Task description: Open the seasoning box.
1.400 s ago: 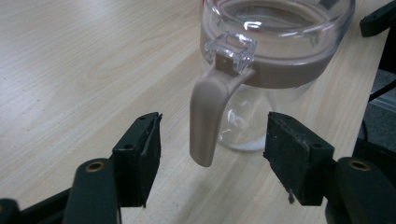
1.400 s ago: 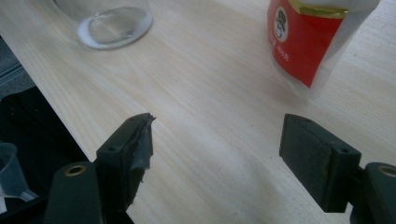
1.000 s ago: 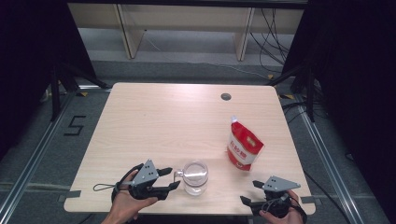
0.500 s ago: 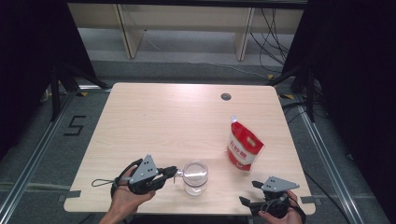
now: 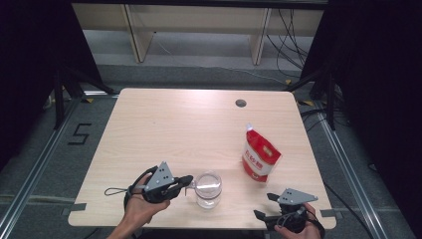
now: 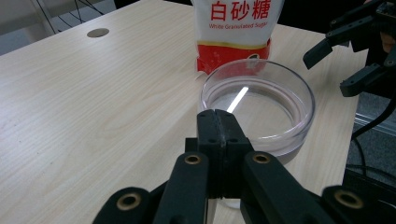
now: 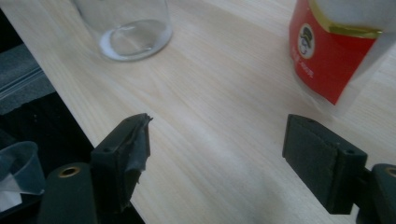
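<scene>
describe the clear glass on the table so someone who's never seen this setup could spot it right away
On the light wooden table, look along the near edge, roughly midway. There stands a short, round, clear glass beaker, upright and empty, at the tips of the left gripper. It is see-through, unlike the red and white sugar pouch farther right.

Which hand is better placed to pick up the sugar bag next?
Right. The right gripper is open, just below the sugar bag; the left gripper is shut at the glass.
</scene>
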`<state>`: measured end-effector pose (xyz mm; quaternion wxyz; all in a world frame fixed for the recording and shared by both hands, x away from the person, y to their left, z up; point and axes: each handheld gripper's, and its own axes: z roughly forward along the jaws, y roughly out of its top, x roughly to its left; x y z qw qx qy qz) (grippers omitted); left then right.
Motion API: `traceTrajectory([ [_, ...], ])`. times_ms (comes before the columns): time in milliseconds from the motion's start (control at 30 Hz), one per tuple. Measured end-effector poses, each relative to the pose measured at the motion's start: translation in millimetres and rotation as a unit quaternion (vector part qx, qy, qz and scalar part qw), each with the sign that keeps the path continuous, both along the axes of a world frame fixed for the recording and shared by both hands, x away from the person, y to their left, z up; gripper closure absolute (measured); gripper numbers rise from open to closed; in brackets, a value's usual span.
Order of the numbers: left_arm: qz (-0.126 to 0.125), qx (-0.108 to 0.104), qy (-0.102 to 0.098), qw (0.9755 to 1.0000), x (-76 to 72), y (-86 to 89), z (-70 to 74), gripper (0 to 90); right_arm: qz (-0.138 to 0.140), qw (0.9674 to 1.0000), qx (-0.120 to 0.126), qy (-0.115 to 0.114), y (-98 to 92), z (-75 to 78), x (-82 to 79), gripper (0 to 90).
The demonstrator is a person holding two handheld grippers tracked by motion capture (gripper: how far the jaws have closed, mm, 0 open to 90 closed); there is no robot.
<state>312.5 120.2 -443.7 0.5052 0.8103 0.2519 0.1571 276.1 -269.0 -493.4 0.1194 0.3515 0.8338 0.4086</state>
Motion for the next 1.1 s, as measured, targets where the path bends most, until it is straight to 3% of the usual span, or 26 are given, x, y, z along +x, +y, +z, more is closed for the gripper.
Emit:
traceTrajectory([
  [67, 0.002, -0.001, 0.0, 1.0, -0.3, 0.0, -0.1, 89.2, 0.008, 0.9997, 0.022, 0.008, 1.9, 0.5, -1.9, 29.8],
  [167, 0.002, -0.003, 0.0, 1.0, -0.8, -0.1, -1.3, 89.1, 0.016, 0.9995, 0.028, 0.001, 3.7, 2.1, -1.7, 30.3],
  [300, 0.001, -0.007, 0.002, 1.0, -0.8, -0.2, -2.0, 89.1, 0.025, 0.9993, 0.026, -0.012, 5.2, 2.4, -1.7, 38.1],
  [333, 0.007, -0.012, 0.004, 0.9999, -1.5, -0.2, -2.8, 89.1, 0.022, 0.9991, 0.025, -0.027, 4.8, 5.0, -2.5, 41.7],
  [433, 0.005, -0.011, -0.003, 0.9999, -1.4, 0.0, -3.1, 89.1, 0.019, 0.9991, 0.028, -0.025, 6.0, 7.7, -4.3, 44.6],
  [467, 0.002, -0.012, -0.003, 0.9999, -1.1, 0.0, -3.4, 89.1, 0.022, 0.9986, 0.03, -0.038, 6.5, 8.0, -3.0, 46.4],
  [567, 0.003, -0.011, -0.005, 0.9999, -1.5, 0.7, -3.8, 89.1, 0.032, 0.9983, 0.035, -0.033, 10.9, 10.9, -3.4, 48.9],
  [600, 0.008, -0.013, -0.002, 0.9999, -2.2, 0.7, -4.0, 89.0, 0.04, 0.9978, 0.034, -0.042, 11.3, 11.0, -2.1, 49.9],
  [667, 0.007, -0.014, -0.004, 0.9999, -2.3, 0.7, -4.2, 89.0, 0.035, 0.9982, 0.035, -0.033, 13.2, 12.0, -3.6, 52.3],
  [767, 0.007, -0.014, -0.004, 0.9999, -2.3, 0.7, -4.3, 89.1, 0.043, 0.9974, 0.043, -0.038, 15.4, 12.8, -2.6, 54.9],
  [800, 0.007, -0.015, -0.004, 0.9999, -2.4, 0.8, -4.4, 89.1, 0.046, 0.9967, 0.044, -0.051, 16.6, 13.2, -1.7, 56.5],
  [867, 0.007, -0.014, -0.007, 0.9999, -2.6, 1.3, -5.0, 89.1, 0.056, 0.9958, 0.049, -0.054, 20.0, 14.7, -1.1, 57.6],
  [900, 0.006, -0.014, -0.007, 0.9999, -2.5, 1.5, -5.1, 89.1, 0.045, 0.9966, 0.053, -0.046, 24.1, 16.8, -3.7, 60.8],
  [933, 0.006, -0.015, -0.008, 0.9998, -2.5, 1.5, -5.3, 89.1, 0.055, 0.9947, 0.058, -0.065, 25.4, 16.5, -1.1, 62.6],
  [1100, 0.006, -0.01, -0.014, 0.9998, -2.9, 1.3, -5.3, 89.1, 0.054, 0.9941, 0.058, -0.075, 33.0, 19.3, -0.7, 67.9],
])
